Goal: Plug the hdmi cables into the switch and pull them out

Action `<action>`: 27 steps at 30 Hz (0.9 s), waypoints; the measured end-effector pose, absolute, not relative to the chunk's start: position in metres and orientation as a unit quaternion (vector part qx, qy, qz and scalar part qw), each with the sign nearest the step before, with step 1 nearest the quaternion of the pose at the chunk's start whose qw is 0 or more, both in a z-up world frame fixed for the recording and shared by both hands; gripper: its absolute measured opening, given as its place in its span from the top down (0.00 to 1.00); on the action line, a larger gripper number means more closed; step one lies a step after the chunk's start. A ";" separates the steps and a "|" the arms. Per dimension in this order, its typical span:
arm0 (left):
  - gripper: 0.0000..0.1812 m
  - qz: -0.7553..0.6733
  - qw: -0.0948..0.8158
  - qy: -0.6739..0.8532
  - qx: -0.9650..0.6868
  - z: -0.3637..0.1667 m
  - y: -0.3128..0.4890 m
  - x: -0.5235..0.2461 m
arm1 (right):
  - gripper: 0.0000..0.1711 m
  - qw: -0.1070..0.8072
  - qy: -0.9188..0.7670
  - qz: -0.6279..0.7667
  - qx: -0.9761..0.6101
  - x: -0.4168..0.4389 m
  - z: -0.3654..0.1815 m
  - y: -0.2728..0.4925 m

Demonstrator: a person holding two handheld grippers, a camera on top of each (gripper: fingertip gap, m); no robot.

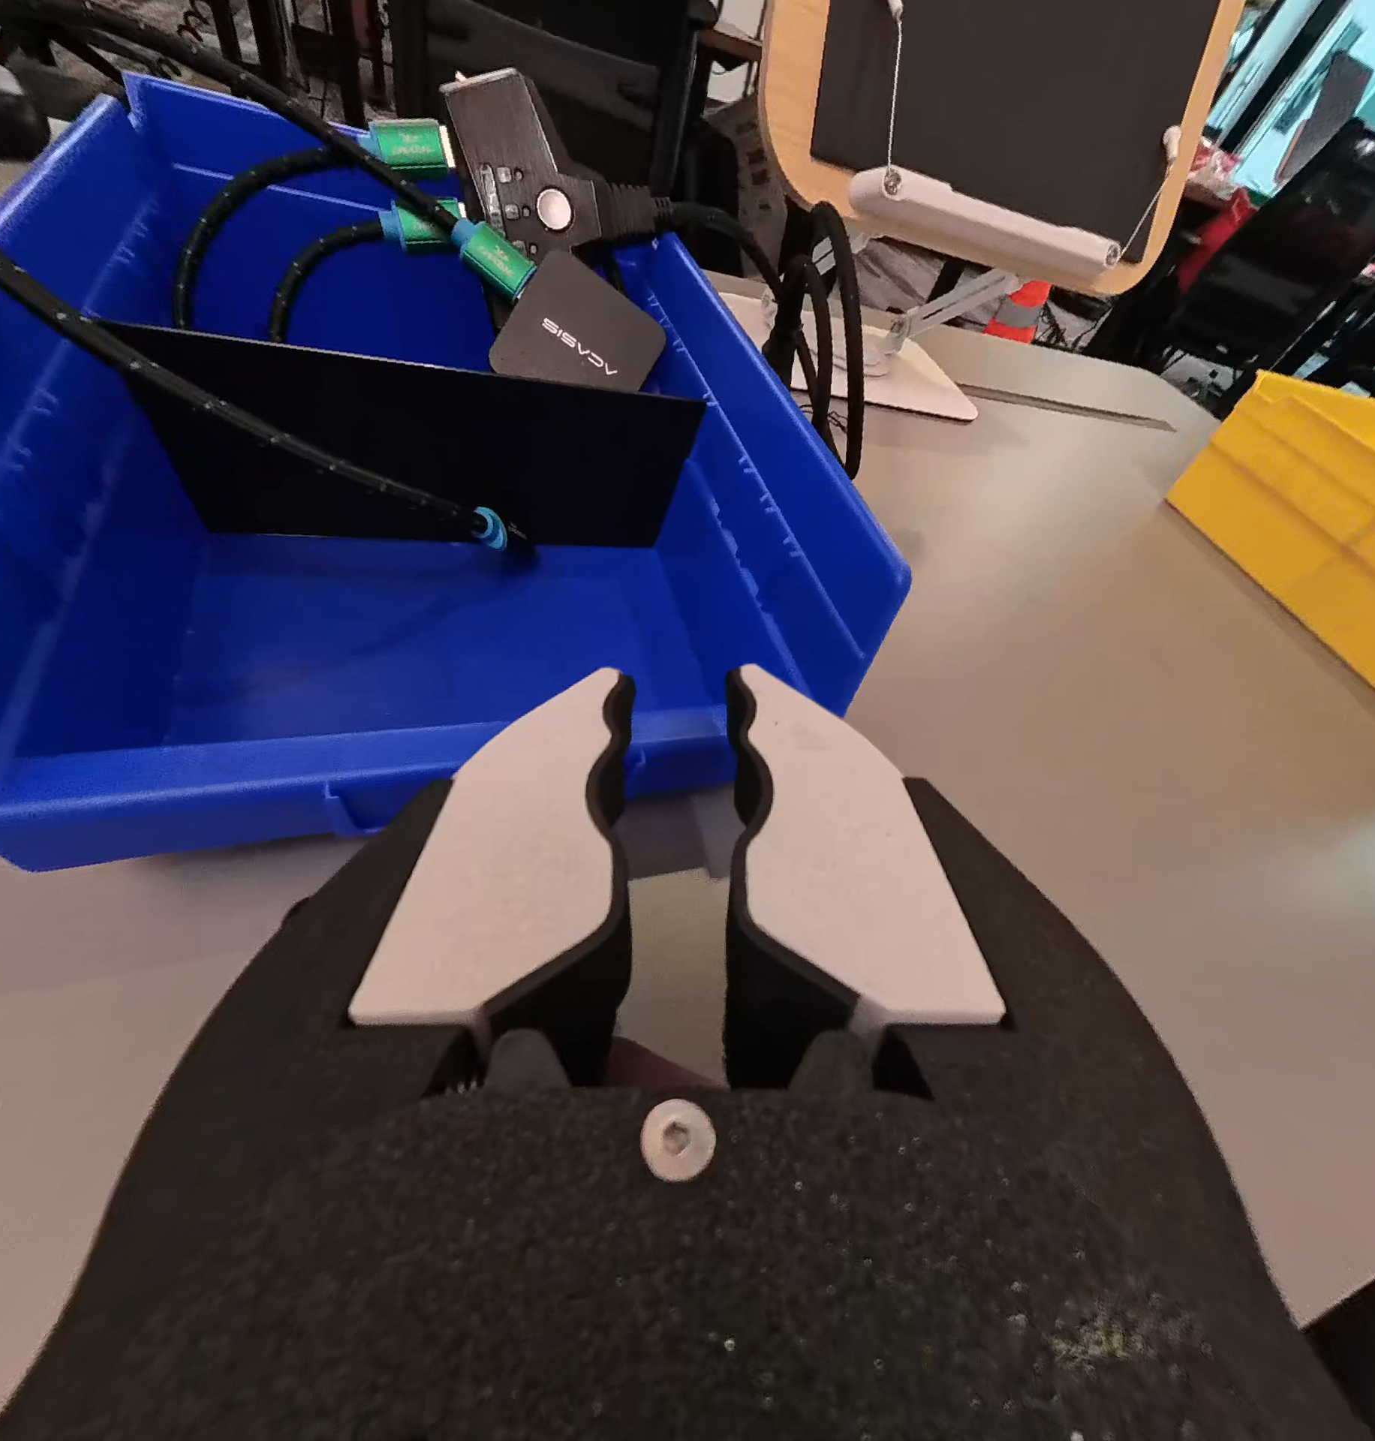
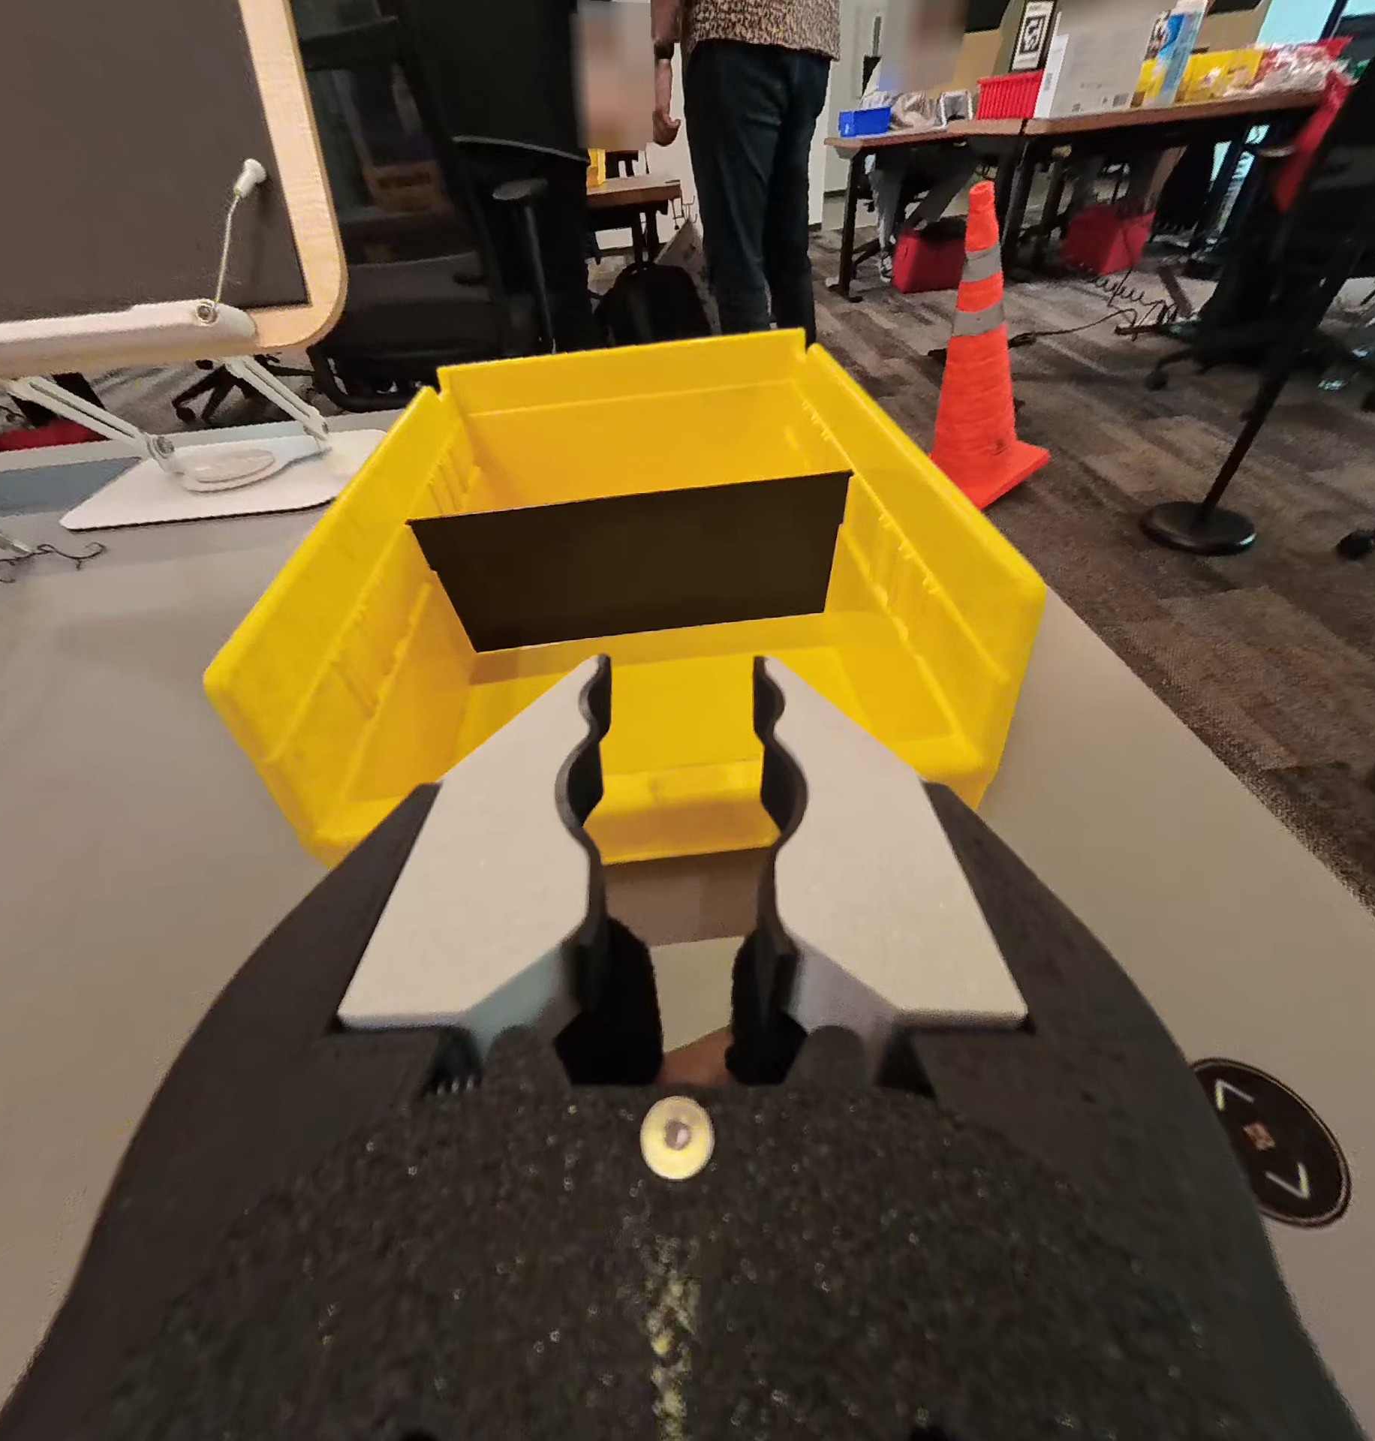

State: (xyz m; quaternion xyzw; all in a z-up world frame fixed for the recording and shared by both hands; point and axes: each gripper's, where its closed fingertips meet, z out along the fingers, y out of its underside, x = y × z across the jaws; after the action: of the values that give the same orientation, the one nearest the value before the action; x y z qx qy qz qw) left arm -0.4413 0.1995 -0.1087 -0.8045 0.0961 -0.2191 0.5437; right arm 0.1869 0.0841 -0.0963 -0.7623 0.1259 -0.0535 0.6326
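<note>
Already we've got both grippers spread & empty: left gripper [image 1: 678,694] faces the blue bin [image 1: 435,787], right gripper [image 2: 680,678] the yellow bin [image 2: 637,819]. Switch [image 1: 513,168] lies ahead in the blue bin's far compartment, past the divider [image 1: 435,452], w/ green-plugged HDMI cables [image 1: 407,144] at its left edge. Left looks nearer.

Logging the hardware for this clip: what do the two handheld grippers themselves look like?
Both match. The left gripper and right gripper each have a black, grainy-textured body with a silver screw at its centre. Their two fingers are flat light grey plates with black, wavy-edged inner pads. No cables or sleeves show.
</note>
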 end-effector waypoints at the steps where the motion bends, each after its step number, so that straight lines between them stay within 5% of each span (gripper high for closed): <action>1: 0.88 -0.219 0.544 0.101 -0.804 -0.109 0.198 -0.441 | 0.79 0.635 0.130 -0.054 -0.760 0.187 -0.095 0.085; 8: 0.84 -0.245 0.505 0.129 -0.818 -0.090 0.198 -0.430 | 0.79 0.689 0.137 0.002 -0.712 0.147 -0.018 0.071; 12: 0.76 -0.136 0.449 0.213 -0.857 -0.071 0.246 -0.433 | 0.79 0.687 0.069 0.131 -0.712 0.080 0.014 0.088; 19: 0.66 -0.050 0.289 0.336 -0.895 -0.087 0.360 -0.428 | 0.77 0.568 -0.070 0.430 -0.698 -0.093 -0.039 0.108; 27: 0.58 -0.123 0.130 0.330 -0.927 -0.128 0.388 -0.411 | 0.74 0.500 -0.152 0.469 -0.712 -0.145 -0.078 0.088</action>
State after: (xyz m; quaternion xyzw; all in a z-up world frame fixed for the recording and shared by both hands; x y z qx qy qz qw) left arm -0.4110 0.3879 -0.1283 -0.9269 0.3299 -0.1226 0.1303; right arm -0.1446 0.0879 -0.0781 -0.7119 -0.1518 0.4695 0.4997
